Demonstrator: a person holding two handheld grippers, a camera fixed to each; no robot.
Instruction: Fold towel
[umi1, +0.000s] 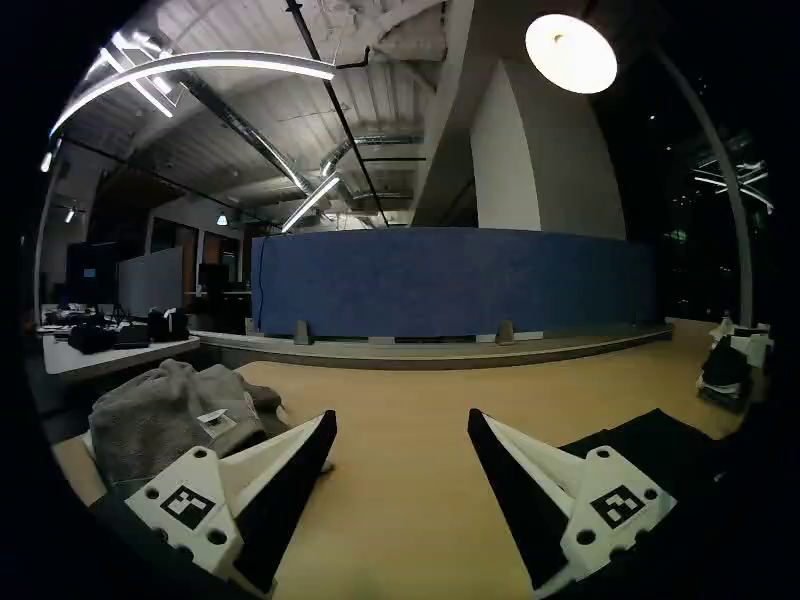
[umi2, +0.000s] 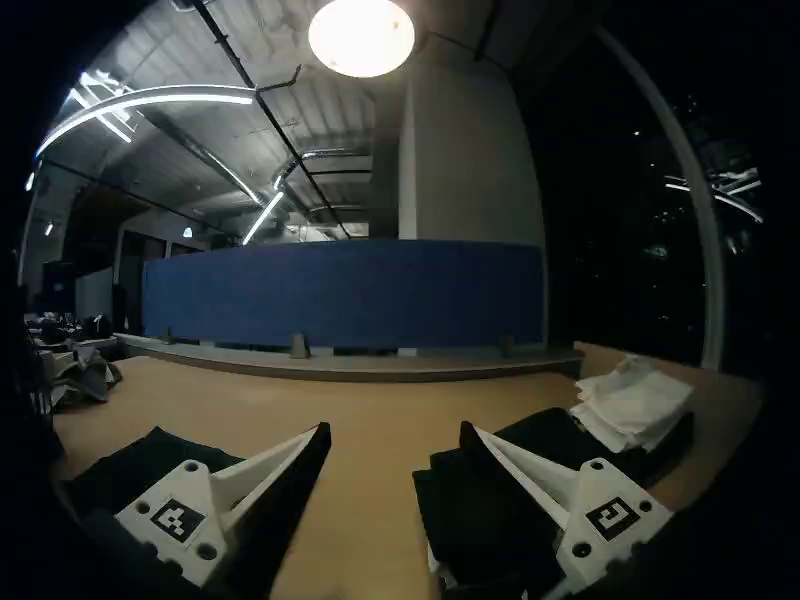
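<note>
Spread wide, holding nothing: left gripper (umi1: 400, 415), right gripper (umi2: 395, 428). Lower left, bunched gray towel (umi1: 170, 420), guessing queued for folding.

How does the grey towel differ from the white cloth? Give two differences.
The grey towel is bunched in a loose heap; the white cloth lies flatter, roughly folded. The grey towel sits on the wooden table; the white cloth rests on black fabric. Neither is gripped.
</note>
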